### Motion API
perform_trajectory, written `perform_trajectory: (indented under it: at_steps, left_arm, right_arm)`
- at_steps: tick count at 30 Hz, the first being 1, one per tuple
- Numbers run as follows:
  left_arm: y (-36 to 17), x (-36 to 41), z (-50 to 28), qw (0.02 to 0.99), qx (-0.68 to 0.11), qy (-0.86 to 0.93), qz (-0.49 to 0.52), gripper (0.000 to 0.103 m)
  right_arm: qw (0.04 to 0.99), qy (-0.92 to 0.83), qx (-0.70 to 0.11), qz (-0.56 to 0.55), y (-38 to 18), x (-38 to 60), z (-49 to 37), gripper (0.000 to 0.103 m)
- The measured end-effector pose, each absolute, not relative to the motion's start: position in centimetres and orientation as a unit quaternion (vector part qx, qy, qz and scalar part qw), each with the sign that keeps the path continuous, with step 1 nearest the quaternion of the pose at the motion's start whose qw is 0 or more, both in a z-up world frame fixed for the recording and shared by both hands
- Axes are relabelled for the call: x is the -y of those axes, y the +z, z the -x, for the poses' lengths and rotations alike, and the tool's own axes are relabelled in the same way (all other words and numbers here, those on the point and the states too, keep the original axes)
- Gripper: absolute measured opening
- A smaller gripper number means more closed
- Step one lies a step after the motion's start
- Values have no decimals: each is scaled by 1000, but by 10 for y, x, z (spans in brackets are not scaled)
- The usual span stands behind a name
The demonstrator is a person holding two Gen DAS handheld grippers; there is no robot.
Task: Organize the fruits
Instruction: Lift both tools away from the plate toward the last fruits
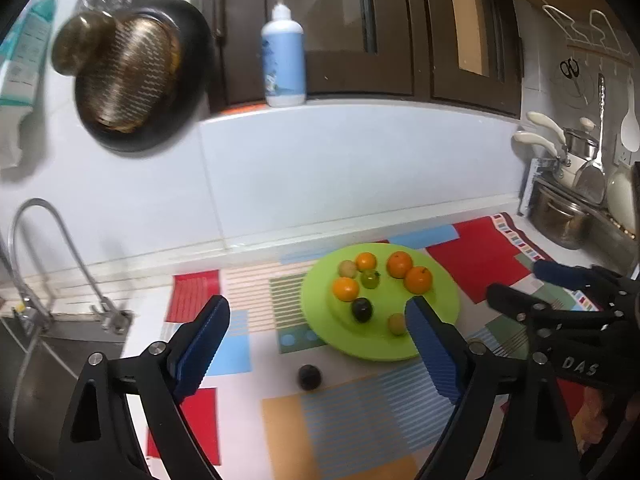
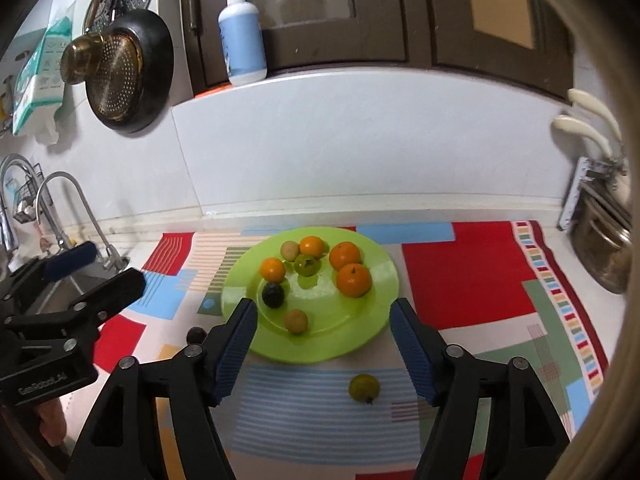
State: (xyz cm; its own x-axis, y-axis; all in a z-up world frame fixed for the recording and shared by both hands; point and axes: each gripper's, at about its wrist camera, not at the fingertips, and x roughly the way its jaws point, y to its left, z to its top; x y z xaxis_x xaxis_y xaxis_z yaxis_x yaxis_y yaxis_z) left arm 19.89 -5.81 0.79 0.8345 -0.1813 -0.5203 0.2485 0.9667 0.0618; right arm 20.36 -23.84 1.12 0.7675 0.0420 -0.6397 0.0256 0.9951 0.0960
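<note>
Both grippers empty, between picks. Left gripper point(image 1: 318, 344): fingers spread wide, nothing between the pads, nothing touched. Just ahead of it a dark plum point(image 1: 309, 377) sits loose on the patterned mat point(image 1: 352, 412), just off the near rim of the green plate point(image 1: 444, 304). Right gripper point(image 2: 323, 344): fingers also spread, empty; a green fruit point(image 2: 363, 388) lies on the mat between and slightly ahead of its fingertips, apart from the plate rim. My read: these two strays are what's left. Next move calls for dropping each gripper over its own fruit, straddling it, closing gently since both are small, round and will roll, then lifting over the rim. Watch the two grippers clashing, they're close side by side. Further out, the plate already holds four oranges point(image 2: 353, 279), a dark plum point(image 2: 273, 295), a green fruit point(image 2: 307, 265) and two pale yellowish ones point(image 2: 296, 321). Free space is on the plate's near right. Beyond: tiled wall, soap bottle point(image 1: 283, 50) on the ledge.
</note>
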Motion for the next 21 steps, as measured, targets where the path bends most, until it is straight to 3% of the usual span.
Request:
perform_trajectory:
  at_steps: [12,21]
  left_arm:
    - [-11,45,-179,957,-269,-78,-71,94]
    - [-29,42,-184,956,-274,-63,-85,94]
  right_arm:
    - [946,-49,-317,-52,6,235,-169,78]
    - [928,-81,-355,-80,-18,243,-176,78]
